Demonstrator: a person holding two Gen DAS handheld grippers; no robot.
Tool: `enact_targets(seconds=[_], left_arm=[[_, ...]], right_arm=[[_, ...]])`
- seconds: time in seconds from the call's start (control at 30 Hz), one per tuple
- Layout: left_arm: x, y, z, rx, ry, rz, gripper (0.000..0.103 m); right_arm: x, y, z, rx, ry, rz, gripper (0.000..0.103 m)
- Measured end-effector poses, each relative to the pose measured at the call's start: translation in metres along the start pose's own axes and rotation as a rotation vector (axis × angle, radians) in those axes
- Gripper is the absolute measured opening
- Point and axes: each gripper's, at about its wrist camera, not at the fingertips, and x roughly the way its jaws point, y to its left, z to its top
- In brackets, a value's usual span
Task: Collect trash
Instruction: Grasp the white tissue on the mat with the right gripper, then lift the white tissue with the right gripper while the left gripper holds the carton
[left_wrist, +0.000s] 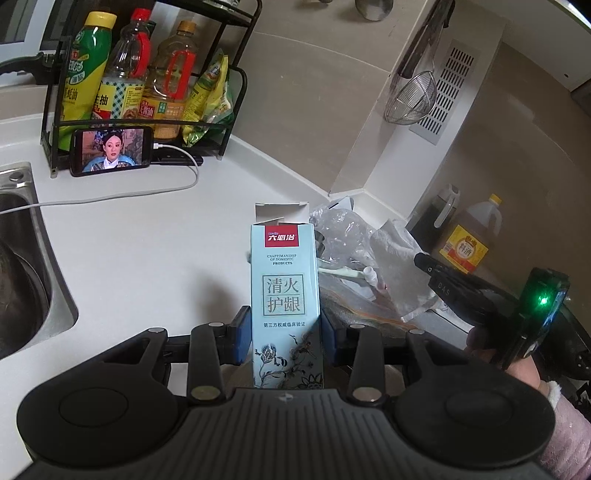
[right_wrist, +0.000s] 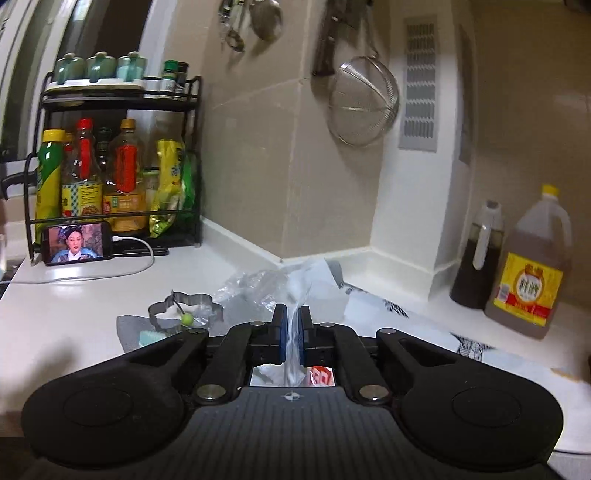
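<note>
Both grippers pinch trash over white counter (left_wrist: 147, 236): left (left_wrist: 284, 334) carton (left_wrist: 285, 295), right (right_wrist: 291, 330) plastic (right_wrist: 291, 295).

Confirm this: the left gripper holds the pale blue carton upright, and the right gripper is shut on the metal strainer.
One thing is wrong. The right gripper is shut on a clear plastic bag, not the strainer, which hangs on the wall untouched; the right wrist view shows this. The rest stands: the left gripper holds the pale blue carton upright.
</note>
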Motion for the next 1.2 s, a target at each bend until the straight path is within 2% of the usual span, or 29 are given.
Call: enact_targets(seconds=[0.27,0.5,0.53,0.67,0.73,0.77,0.8,0.83,1.2], left_arm=[[0.001,-0.002,-0.005,-0.001,0.020,-0.004,0.043],[0.005,-0.004,-0.007,0.003,0.034,-0.005,0.043],[0.006,-0.004,-0.007,0.003,0.037,-0.005,0.043],[0.007,-0.002,-0.008,-0.003,0.042,-0.006,0.043],[0.006,-0.001,-0.008,-0.005,0.040,-0.004,0.043],[0.006,0.000,-0.008,-0.006,0.040,-0.001,0.043],[0.006,0.000,-0.007,-0.007,0.040,0.000,0.043],[0.007,0.001,-0.007,-0.008,0.042,0.000,0.043],[0.007,-0.005,-0.011,0.003,0.053,0.001,0.043]], right_arm=[[-0.007,-0.007,-0.009,0.017,0.012,-0.010,0.004],[0.001,-0.006,-0.013,0.051,0.085,0.065,0.006],[0.005,-0.005,-0.014,0.056,0.101,0.065,0.008],[0.029,-0.009,-0.017,0.103,0.179,0.057,0.032],[0.036,-0.015,-0.020,0.156,0.217,0.062,0.032],[0.038,-0.016,-0.021,0.169,0.230,0.067,0.030],[0.038,-0.015,-0.023,0.158,0.235,0.059,0.010],[0.036,-0.013,-0.025,0.134,0.234,0.047,0.002],[-0.026,-0.015,-0.007,0.074,0.021,0.012,0.001]])
